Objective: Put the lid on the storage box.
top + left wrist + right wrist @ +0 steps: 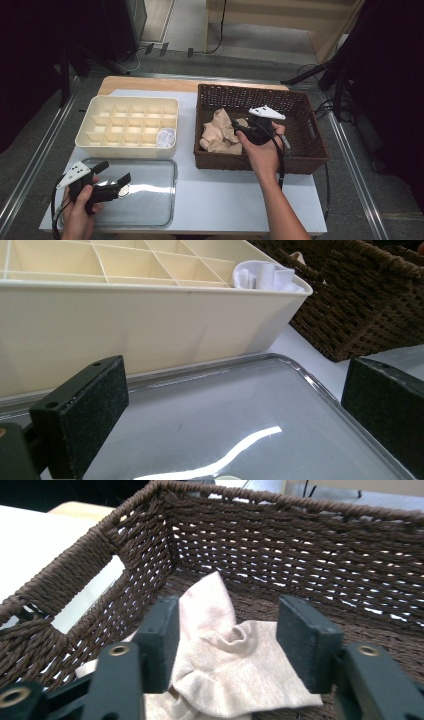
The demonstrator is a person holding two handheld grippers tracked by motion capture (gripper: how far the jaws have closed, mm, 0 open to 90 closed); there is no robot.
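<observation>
Both of my grippers are spread: my left gripper [111,181] hangs over the clear lid [150,195] at the table's near left edge, my right gripper [227,645] straddles the beige sock [235,675] without pinching it. That sock lies crumpled in the left half of the wicker basket [305,150], its long axis running toward the far left corner, tip pointing there. Closing now, I judge I could nip only a fold and drop it.

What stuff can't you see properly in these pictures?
- Beige cloth, high view: the right gripper covers one side; the piece count is unclear.
- White item in the divided tray: too small to identify.
- Round thing on the clear lid, left gripper view: cut off by the bottom edge.
</observation>
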